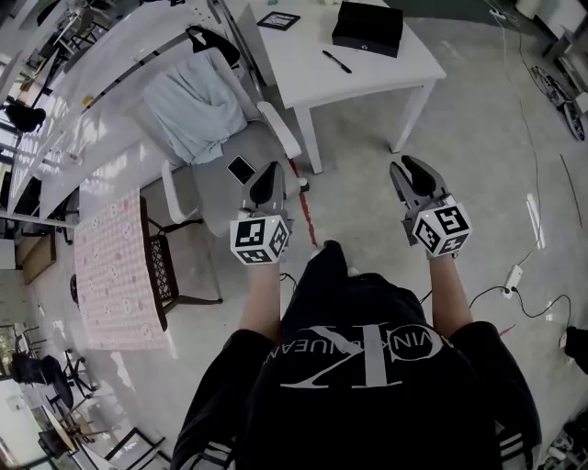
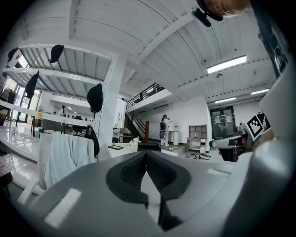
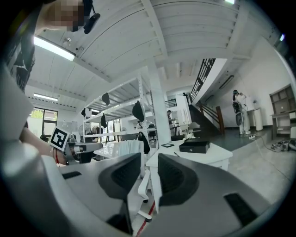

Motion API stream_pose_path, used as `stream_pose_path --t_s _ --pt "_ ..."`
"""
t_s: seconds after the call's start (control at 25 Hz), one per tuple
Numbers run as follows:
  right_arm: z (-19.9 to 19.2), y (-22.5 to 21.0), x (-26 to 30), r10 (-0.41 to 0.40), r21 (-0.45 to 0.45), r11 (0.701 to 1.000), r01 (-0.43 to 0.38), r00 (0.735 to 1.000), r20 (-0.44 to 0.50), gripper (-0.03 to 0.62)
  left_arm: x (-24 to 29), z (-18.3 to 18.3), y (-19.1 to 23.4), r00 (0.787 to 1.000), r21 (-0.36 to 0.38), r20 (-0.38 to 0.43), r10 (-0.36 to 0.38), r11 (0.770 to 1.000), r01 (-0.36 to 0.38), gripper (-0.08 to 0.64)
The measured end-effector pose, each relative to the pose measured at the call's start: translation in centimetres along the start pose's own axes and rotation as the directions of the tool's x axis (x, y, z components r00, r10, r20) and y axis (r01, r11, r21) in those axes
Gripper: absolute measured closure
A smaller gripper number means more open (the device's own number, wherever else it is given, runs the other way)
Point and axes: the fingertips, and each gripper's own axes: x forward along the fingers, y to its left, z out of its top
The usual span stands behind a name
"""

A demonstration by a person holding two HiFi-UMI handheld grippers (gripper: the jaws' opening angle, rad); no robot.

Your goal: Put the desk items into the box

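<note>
A white table (image 1: 367, 73) stands ahead of me. On it lie a black box (image 1: 367, 27), a black pen (image 1: 336, 61) and a small dark-framed tablet (image 1: 277, 20). My left gripper (image 1: 266, 182) is held in the air over a white chair, well short of the table, shut with nothing in it. My right gripper (image 1: 412, 173) hangs over bare floor, open by a narrow gap and empty. The right gripper view shows the black box (image 3: 194, 146), the pen (image 3: 175, 154) and the right gripper (image 3: 149, 159). In the left gripper view the left gripper (image 2: 147, 155) points at the distant table.
A white chair (image 1: 216, 188) with a pale cloth (image 1: 195, 106) over its back and a phone (image 1: 241, 169) on its seat stands left of the table. A checked-cloth table (image 1: 108, 271) is further left. Cables and a power strip (image 1: 513, 274) lie on the floor at right.
</note>
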Motion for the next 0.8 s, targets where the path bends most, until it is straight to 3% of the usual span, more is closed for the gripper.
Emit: stream_pose_path --t_s 0.8 --pt "0.1 -4.6 6.9 -0.006 0.02 1.0 0.006 1.0 -0.016 0.511 10.0 -0.5 2.5 0.999 -0.01 -0.001 -0.037 0.999 0.037 0.549"
